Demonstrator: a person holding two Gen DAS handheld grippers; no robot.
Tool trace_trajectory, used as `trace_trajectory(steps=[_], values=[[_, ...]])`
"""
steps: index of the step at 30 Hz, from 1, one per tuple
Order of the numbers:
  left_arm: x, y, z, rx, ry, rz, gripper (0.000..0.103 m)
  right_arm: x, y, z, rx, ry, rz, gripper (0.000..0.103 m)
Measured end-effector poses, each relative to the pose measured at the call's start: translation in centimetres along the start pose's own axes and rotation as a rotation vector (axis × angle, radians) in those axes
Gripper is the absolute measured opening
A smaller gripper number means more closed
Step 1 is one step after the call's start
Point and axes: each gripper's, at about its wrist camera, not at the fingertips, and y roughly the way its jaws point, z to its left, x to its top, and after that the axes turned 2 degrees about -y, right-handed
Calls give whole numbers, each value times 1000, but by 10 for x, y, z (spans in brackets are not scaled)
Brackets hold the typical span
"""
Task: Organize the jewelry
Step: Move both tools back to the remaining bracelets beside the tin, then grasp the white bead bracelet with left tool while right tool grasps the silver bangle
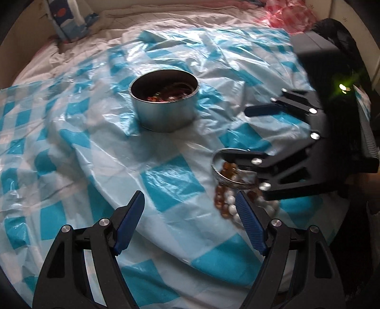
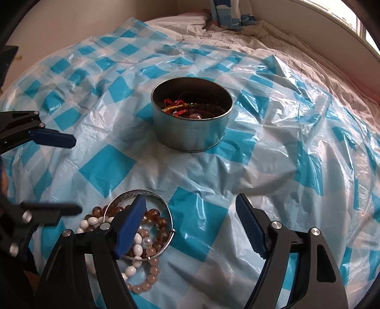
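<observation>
A bed [image 2: 296, 57] with a rumpled pale sheet carries everything. Spread over it lies a crinkled plastic cover [image 2: 114, 166] in blue and white checks. On the cover, near its middle, stands a round metal tin [image 2: 190, 133] holding tangled cords and beads. Nearer the edge lies a heap of bead bracelets [image 2: 152, 237] with a silver bangle [image 2: 135, 193] on top

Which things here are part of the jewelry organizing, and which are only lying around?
Part of the job:
- tin with jewelry already inside
- bangle
- bead bracelets in a pile
- left tongs, open
- right tongs, open, one finger inside the bangle

Lying around:
- checked plastic sheet
- bedsheet
- pink plastic
- blue patterned cloth
</observation>
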Motion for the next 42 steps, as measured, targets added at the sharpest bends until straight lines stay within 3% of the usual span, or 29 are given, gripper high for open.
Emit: trace_trajectory(steps=[5,9,13,18,23,32,34,35,38,40,41,42], values=[[-1,11,-14,-6,53,36,75,3,7,1,-19,-3,7,75],[-1,18,-18,60,80,45,75,4,11,-1,-57,-8,30,76],[2,17,1,140,11,36,75,2,12,-16,-161,33,53,77],[5,21,20,224,-56,50,75,-4,7,-37,-218,91,64,77],[7,25,27,302,-70,57,75,-6,4,-39,-201,99,54,77],[13,32,16,263,-33,32,75,-4,8,-25,-132,62,48,76],[14,34,13,248,-28,28,75,-3,8,-23,-95,62,40,65],[15,35,12,239,-33,29,74,-3,8,-22,-79,61,39,54],[14,37,13,208,-53,36,60,-4,10,-19,-56,54,47,43],[14,37,14,194,-63,37,31,-4,10,-20,-40,65,48,32],[14,36,15,183,-63,37,23,-4,9,-22,-36,75,47,20],[15,35,15,164,-62,36,8,-4,8,-24,-9,89,43,5]])
